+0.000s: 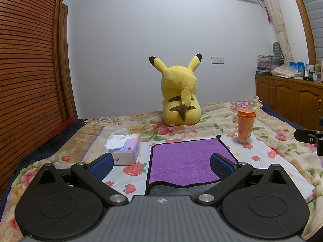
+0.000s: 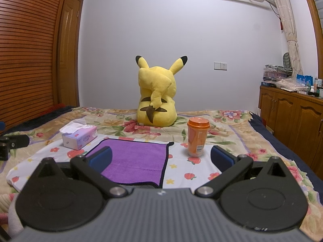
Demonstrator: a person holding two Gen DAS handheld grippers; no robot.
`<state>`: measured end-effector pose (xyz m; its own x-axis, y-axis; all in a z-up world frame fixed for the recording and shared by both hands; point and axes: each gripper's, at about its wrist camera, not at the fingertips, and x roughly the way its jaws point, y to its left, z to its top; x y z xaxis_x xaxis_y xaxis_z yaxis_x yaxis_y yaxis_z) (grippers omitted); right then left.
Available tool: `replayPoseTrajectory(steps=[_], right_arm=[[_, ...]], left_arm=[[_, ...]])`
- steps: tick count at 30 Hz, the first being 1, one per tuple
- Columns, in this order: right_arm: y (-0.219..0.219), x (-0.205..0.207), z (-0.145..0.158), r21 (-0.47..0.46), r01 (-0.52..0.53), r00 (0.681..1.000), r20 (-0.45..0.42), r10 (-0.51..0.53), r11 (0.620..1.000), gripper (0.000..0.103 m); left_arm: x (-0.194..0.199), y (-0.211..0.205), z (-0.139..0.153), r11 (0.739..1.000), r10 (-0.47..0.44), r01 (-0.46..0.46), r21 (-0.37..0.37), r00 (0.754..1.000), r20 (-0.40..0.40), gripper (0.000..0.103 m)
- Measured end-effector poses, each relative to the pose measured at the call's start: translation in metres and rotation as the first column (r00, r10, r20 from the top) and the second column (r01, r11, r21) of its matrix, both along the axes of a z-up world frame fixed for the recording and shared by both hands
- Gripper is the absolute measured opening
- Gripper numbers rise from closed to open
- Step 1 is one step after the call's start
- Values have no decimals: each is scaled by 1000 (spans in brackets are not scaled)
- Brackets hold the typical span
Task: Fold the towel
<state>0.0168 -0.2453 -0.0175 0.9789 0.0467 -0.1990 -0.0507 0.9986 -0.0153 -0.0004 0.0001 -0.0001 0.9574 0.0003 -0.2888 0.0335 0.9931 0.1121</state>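
Towel [image 1: 187, 161] single, one tissue box [image 1: 127, 149], one cup [image 1: 245, 126]; two hand-held grippers [image 1: 161, 164] [image 2: 161, 159] wide apart, empty.

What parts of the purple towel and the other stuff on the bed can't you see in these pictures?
- Purple cloth towel: its near edge, both views, hidden behind the gripper bodies.
- Yellow plush toy: its front, both views; it faces away.
- Orange lidded cup: label print, too small to read.
- Pale cardboard tissue box: near corner in the left wrist view, behind a blue finger pad.
- Wooden cabinet: items on top, too small.
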Motion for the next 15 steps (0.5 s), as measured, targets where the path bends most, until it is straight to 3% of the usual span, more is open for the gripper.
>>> replayPoseTrajectory(steps=[15], right_arm=[[1, 0, -3, -2, -5, 1000, -3, 5, 1000, 103]], left_arm=[[0, 0, 0, 1000, -2, 2, 3, 1000, -4, 103]])
